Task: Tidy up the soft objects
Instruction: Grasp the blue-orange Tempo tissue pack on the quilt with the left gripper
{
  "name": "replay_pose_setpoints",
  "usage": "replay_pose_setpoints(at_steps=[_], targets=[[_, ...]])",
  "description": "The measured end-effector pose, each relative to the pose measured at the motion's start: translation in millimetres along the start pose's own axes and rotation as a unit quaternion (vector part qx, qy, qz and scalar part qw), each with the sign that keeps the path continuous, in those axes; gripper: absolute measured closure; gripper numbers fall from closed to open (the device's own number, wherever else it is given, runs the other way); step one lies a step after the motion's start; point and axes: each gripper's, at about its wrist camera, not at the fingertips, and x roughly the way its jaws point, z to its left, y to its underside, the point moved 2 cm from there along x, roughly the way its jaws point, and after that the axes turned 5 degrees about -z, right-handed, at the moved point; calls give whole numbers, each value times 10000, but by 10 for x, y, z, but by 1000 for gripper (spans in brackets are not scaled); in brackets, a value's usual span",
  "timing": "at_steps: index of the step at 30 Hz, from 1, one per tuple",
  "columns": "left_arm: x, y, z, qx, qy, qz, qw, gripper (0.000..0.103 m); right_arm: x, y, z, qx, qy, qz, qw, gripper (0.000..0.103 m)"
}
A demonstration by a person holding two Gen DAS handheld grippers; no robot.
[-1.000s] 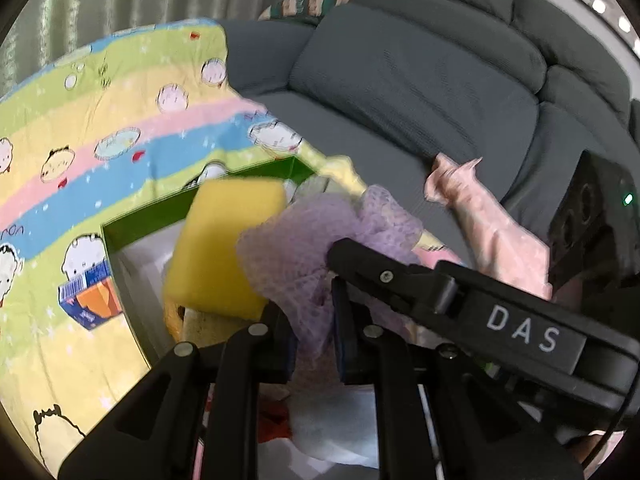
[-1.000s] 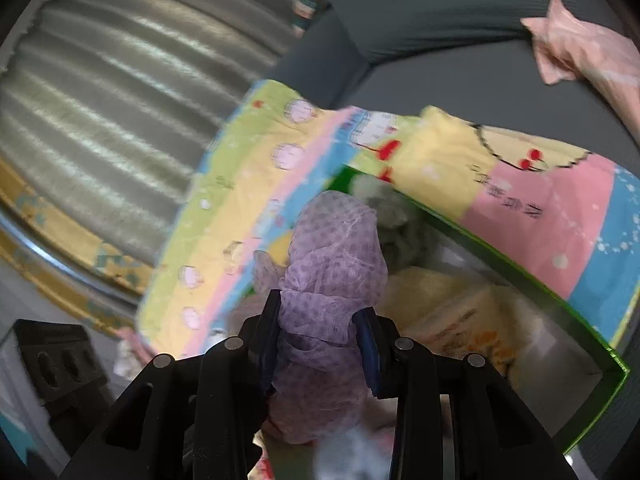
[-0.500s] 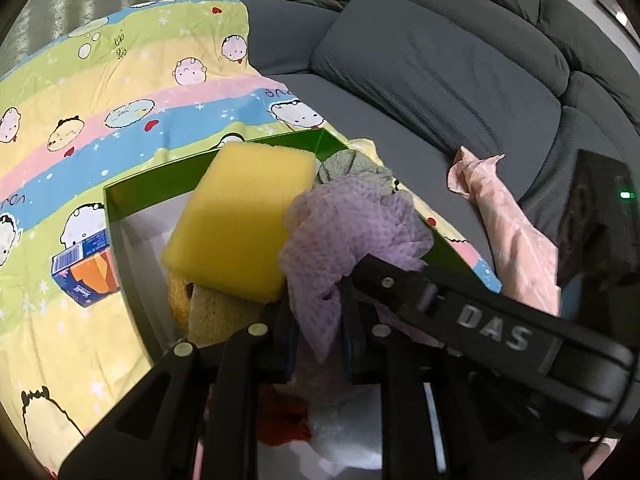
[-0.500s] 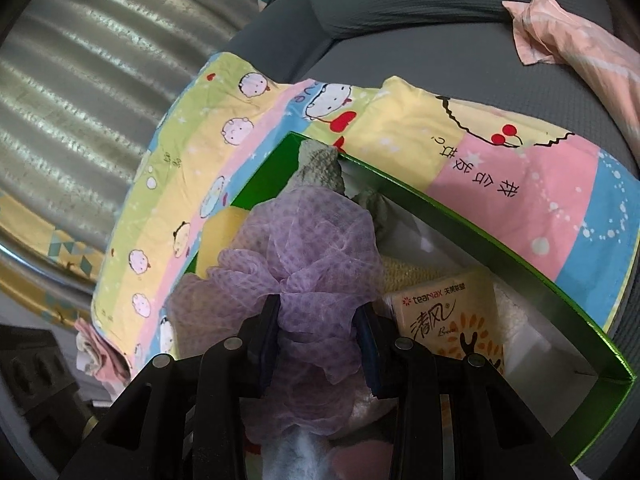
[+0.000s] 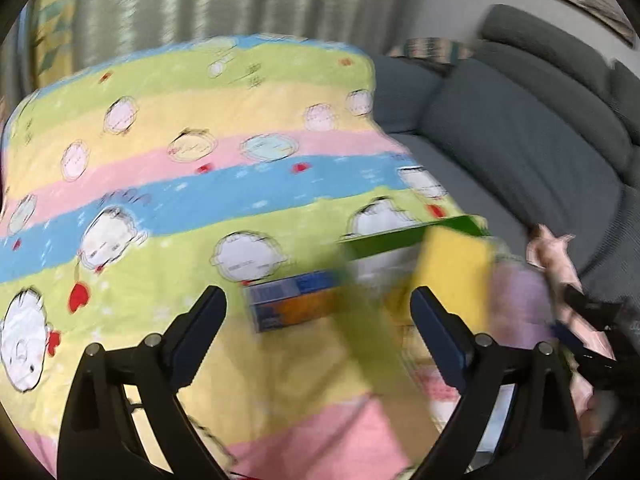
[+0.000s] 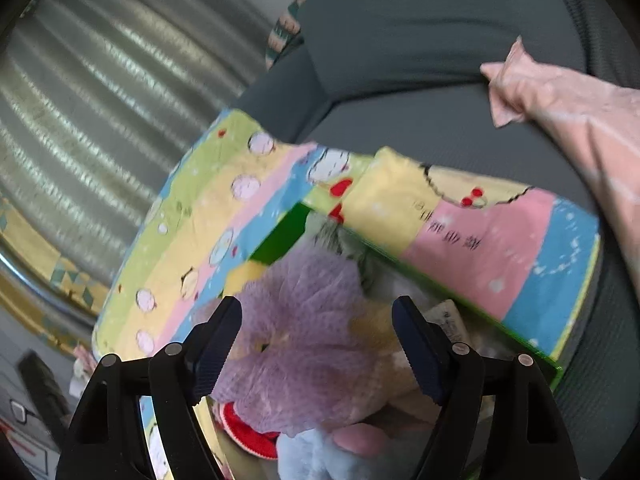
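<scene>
Both of your hand-held grippers have just been opening. Your left hand-held gripper (image 5: 318,312) stands wide with nothing held, over the striped blanket (image 5: 200,184) — the view is blurred. Your right hand-held gripper (image 6: 318,320) is wide too — the purple mesh puff (image 6: 296,328) sits loose between its jaws, apparently in the green box (image 6: 280,240).

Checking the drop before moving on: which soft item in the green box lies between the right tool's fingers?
The purple mesh bath pouf, crumpled on top of the pile between the open fingers, untouched; the yellow sponge peeks out behind it.
</scene>
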Motion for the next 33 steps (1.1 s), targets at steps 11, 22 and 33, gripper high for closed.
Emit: replay_pose_setpoints(at_steps=[11, 22, 33], targets=[[474, 116, 298, -716, -72, 297, 9970, 10, -70, -71, 33, 104, -293, -255, 9992, 24], [880, 243, 416, -1070, -326, 667, 9915, 16, -42, -80, -2, 121, -328, -205, 9992, 24], [966, 263, 559, -1932, 10, 607, 9793, 43, -59, -91, -62, 154, -310, -209, 9992, 24]])
